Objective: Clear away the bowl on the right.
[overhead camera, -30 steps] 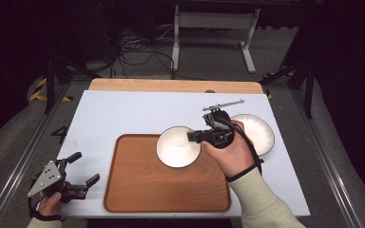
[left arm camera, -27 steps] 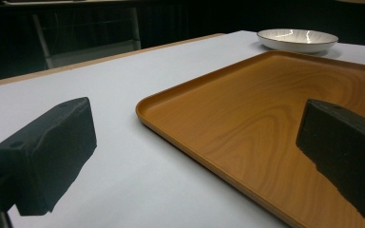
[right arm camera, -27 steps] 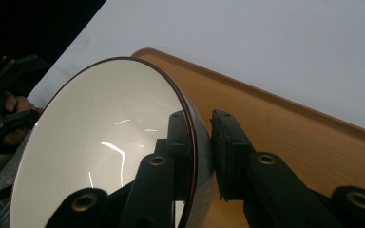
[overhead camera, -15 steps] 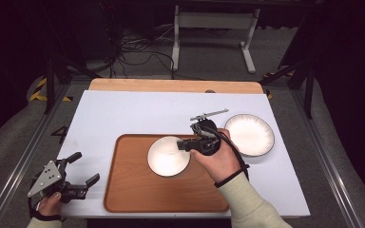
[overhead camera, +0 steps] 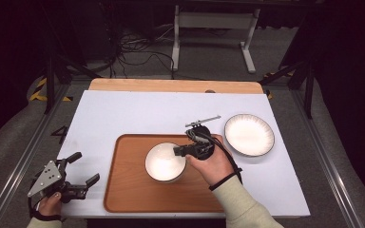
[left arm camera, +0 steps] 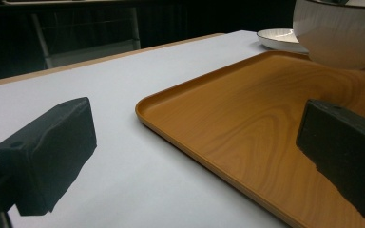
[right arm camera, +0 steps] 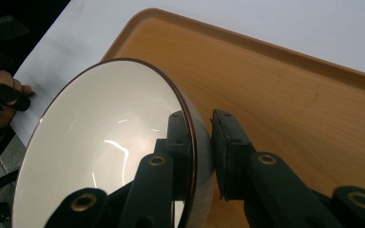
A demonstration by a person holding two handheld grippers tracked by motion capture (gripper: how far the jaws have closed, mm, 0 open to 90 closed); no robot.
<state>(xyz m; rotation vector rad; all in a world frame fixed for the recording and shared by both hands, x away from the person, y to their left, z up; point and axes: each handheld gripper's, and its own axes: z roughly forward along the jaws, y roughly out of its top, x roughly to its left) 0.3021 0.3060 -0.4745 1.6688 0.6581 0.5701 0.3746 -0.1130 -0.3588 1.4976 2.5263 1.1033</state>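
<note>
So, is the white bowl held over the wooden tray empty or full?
Empty: the white bowl shows only a bare glossy inside, its rim pinched by the right gripper.

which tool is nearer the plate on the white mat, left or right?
Right. The right tool holds the bowl over the tray, just left of the plate. The left tool sits open at the table's near-left corner.
</note>
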